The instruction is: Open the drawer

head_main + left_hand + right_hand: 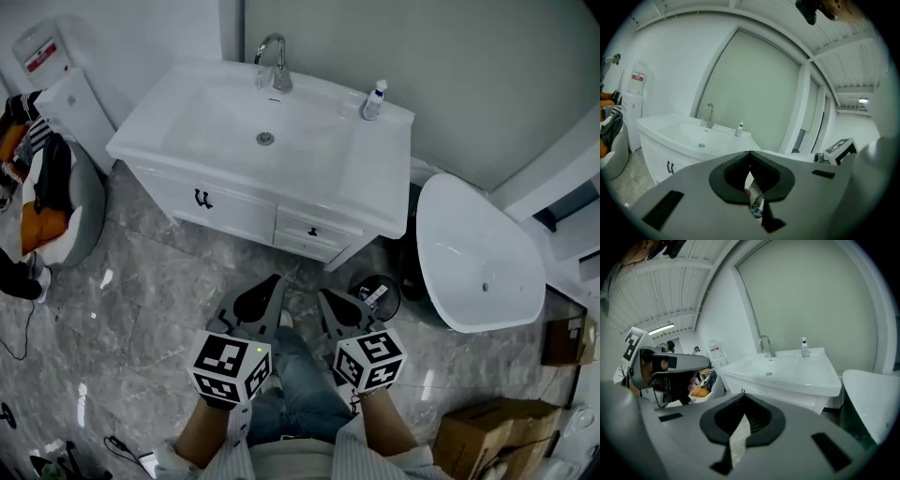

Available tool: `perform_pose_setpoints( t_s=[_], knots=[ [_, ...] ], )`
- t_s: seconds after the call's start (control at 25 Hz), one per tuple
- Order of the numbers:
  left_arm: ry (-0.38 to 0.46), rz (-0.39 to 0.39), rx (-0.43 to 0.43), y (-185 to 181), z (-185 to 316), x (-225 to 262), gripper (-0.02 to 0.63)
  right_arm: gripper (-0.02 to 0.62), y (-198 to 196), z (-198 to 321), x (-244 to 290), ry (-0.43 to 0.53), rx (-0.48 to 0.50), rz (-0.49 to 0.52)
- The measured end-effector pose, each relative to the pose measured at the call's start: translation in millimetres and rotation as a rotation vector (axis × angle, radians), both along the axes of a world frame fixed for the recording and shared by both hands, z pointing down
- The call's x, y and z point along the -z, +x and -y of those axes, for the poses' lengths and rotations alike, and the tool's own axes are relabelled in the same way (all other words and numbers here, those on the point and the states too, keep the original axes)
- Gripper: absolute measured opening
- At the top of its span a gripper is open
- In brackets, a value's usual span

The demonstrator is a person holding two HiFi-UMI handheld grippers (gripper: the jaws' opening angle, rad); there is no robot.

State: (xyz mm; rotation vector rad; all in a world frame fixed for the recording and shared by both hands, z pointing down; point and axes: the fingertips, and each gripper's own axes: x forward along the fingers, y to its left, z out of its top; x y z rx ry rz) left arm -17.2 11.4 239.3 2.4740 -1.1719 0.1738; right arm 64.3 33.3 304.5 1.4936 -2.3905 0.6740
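A white vanity [375, 183] with a sink stands ahead of me on the grey marble floor. Its small drawer [328, 226], with a dark knob, sits at the cabinet's right, under the counter, and is closed; a second front lies just below it. Two door handles [202, 199] show further left. My left gripper [273, 280] and right gripper [322, 294] hang side by side in front of the cabinet, short of the drawer and touching nothing. Both point toward the vanity with jaws together and nothing in them. In the left gripper view the left gripper [750, 152] hides the drawer.
A faucet [272, 64] and a small bottle [374, 100] stand on the counter. A white oval fixture [478, 258] and a black round bin [375, 296] sit right of the vanity. A cardboard box [487, 431] lies at bottom right, a cushioned seat with clothes [52, 202] at left.
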Motion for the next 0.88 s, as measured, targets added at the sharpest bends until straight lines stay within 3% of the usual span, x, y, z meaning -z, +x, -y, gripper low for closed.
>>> perform_pose_setpoints(
  t_s=[0.48,0.88],
  knots=[
    [0.019,0.01,-0.041,51.3,114.9,17.0,0.015,0.008,50.6,112.4,17.4,0.013,-0.042,0.004],
    [0.009,0.028,-0.081,68.1,151.1,6.8,0.015,0.008,66.4,148.5,16.4,0.019,-0.077,0.003]
  ],
)
